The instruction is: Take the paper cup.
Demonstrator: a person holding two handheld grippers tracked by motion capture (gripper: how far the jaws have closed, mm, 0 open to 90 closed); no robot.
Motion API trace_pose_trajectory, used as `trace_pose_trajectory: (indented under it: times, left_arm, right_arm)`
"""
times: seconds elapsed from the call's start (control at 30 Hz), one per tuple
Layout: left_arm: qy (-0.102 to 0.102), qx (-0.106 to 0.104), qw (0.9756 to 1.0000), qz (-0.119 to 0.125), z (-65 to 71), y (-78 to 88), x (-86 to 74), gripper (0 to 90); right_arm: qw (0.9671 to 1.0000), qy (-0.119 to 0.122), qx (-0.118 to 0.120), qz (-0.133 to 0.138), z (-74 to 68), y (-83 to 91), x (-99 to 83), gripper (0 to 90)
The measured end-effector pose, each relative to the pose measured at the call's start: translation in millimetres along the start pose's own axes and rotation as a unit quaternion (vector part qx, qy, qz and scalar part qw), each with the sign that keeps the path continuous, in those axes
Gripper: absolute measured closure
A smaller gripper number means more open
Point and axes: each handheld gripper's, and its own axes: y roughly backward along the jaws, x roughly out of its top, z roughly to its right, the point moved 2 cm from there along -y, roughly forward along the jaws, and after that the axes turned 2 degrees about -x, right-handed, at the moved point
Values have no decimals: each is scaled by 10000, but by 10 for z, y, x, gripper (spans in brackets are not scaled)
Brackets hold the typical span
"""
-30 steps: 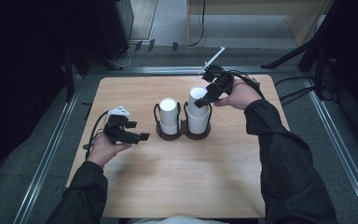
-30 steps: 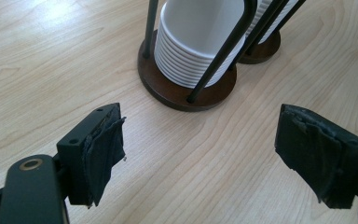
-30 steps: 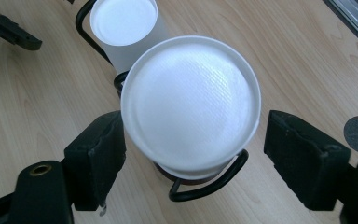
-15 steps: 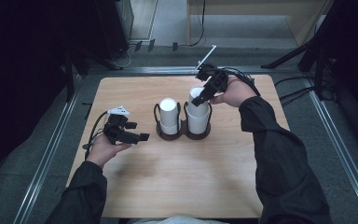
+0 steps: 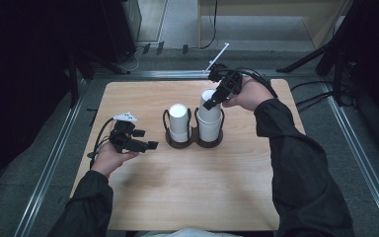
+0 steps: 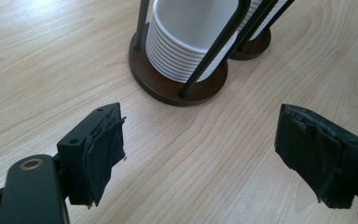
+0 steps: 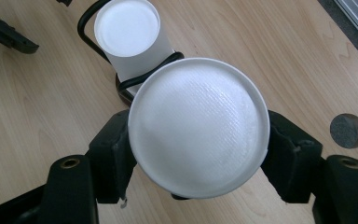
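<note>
High view, right gripper (image 5: 211, 104) with jaws just closed on the top white paper cup (image 5: 208, 98) of the right-hand stack in the dark wire holder (image 5: 196, 142), left gripper (image 5: 148, 145) parted, holding nothing, low over the light wooden table (image 5: 187, 187)

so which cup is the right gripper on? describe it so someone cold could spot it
On the wooden table, two dark wire holders stand side by side at the middle, each with a stack of upturned white cups. Take the stack in the right-hand holder: the cup is its top one. The right gripper has just closed its jaws on its sides, and it sits higher than the left stack.
</note>
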Motion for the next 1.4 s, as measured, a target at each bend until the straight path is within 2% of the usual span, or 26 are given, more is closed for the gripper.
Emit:
trace_pose_trajectory:
  times: [0.17,0.27,0.43,0.53,0.73,1.03,1.2,1.4]
  left_arm:
    - [-7,-8,10000,-11,5,1,1,158]
    - [11,-83,10000,25,17,9,7,157]
    - [14,-58,10000,-9,13,6,3,157]
    - [9,-39,10000,-47,9,-4,-2,157]
    - [-7,-27,10000,-72,-1,-10,-7,157]
    - [-30,-33,10000,-77,11,-11,-6,157]
    - [-41,-53,10000,-53,13,-5,-3,157]
    - [-81,-71,9999,-5,23,4,4,157]
  right_arm:
    - [10000,-60,3,-32,-12,94,41,334]
    - [9999,-111,1,-5,-20,175,70,334]
    - [9999,-168,-15,6,-38,287,101,335]
    - [9999,-138,-15,31,-46,343,113,335]
    - [9999,-96,-25,-106,-68,416,124,337]
    - [9999,-84,-88,-32,-113,649,167,339]
    - [9999,-59,107,26,-169,782,152,341]
    - [9993,39,362,37,-272,819,72,342]
